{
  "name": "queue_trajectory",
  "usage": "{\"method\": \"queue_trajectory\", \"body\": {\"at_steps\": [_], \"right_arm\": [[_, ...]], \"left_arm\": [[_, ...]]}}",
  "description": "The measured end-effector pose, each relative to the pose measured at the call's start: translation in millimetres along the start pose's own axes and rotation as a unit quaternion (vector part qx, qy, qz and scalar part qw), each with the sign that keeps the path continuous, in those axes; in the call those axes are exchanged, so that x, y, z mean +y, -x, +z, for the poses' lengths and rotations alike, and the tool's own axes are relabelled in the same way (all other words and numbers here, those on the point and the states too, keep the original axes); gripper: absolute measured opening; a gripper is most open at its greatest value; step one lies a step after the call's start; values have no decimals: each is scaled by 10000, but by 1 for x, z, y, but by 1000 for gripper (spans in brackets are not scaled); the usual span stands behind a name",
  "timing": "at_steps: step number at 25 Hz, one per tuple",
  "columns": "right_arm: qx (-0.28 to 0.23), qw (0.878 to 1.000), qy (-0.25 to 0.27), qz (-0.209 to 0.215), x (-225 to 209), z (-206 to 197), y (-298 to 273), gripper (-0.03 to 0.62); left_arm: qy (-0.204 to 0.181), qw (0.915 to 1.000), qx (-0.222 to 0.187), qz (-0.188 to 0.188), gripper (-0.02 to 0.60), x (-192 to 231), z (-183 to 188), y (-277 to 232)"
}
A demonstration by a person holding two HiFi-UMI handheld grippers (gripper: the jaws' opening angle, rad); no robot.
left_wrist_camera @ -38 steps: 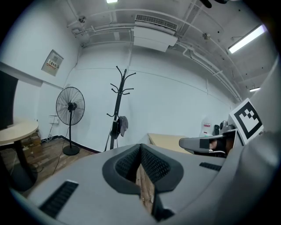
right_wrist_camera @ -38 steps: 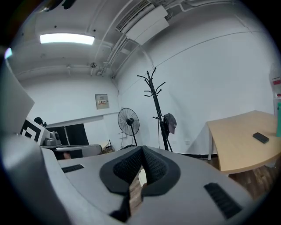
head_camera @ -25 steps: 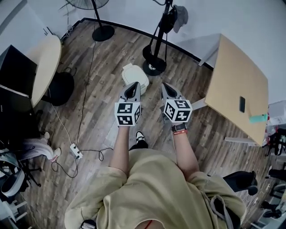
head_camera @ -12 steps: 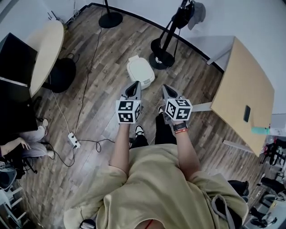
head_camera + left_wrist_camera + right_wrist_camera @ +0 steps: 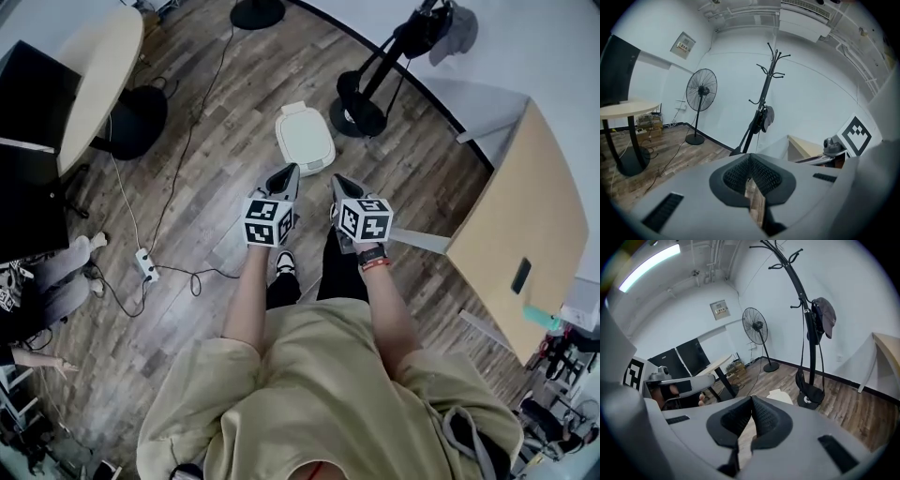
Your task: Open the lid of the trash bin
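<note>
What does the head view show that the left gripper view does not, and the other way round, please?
Only the head view shows the closed white trash bin, the power strip and the person's torso. Only the left gripper view shows the fan at head height and a wall panel. Both show the left gripper, jaws shut on nothing, the round table, the coat rack and the wooden floor.

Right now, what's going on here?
A person stands holding a tool in each hand: left tool and right tool, both with jaws together and empty. The white trash bin, closed, sits on the wood floor just ahead, near the coat stand base. Neither tool touches it.
</note>
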State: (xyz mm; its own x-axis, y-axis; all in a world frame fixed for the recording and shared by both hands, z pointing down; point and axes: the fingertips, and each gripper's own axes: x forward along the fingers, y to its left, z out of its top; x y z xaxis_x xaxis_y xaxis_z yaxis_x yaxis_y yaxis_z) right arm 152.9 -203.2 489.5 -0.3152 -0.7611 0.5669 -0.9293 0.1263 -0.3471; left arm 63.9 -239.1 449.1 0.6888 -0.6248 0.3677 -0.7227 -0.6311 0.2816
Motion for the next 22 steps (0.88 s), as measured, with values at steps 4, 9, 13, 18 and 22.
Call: {"method": "queue_trajectory", "body": {"at_steps": [4, 9, 13, 18, 22], "right_arm": [[229, 9996, -127, 110, -17, -11, -34, 15], [528, 9982, -233, 171, -46, -32, -76, 15], [769, 9960, -405, 187, -65, -57, -104, 15], [1082, 9925, -486, 300, -87, -87, -142, 15], [1300, 9890, -615, 356, -100, -110, -176, 15]], "left_arm": [[74, 9999, 134, 35, 23, 18, -19, -26], [20, 9994, 326, -126, 23, 30, -49, -61], [59, 9983, 523, -254, 23, 35, -79, -82], [138, 9974, 680, -167, 23, 49, -111, -106], [258, 9965, 759, -219, 23, 64, -129, -128]]}}
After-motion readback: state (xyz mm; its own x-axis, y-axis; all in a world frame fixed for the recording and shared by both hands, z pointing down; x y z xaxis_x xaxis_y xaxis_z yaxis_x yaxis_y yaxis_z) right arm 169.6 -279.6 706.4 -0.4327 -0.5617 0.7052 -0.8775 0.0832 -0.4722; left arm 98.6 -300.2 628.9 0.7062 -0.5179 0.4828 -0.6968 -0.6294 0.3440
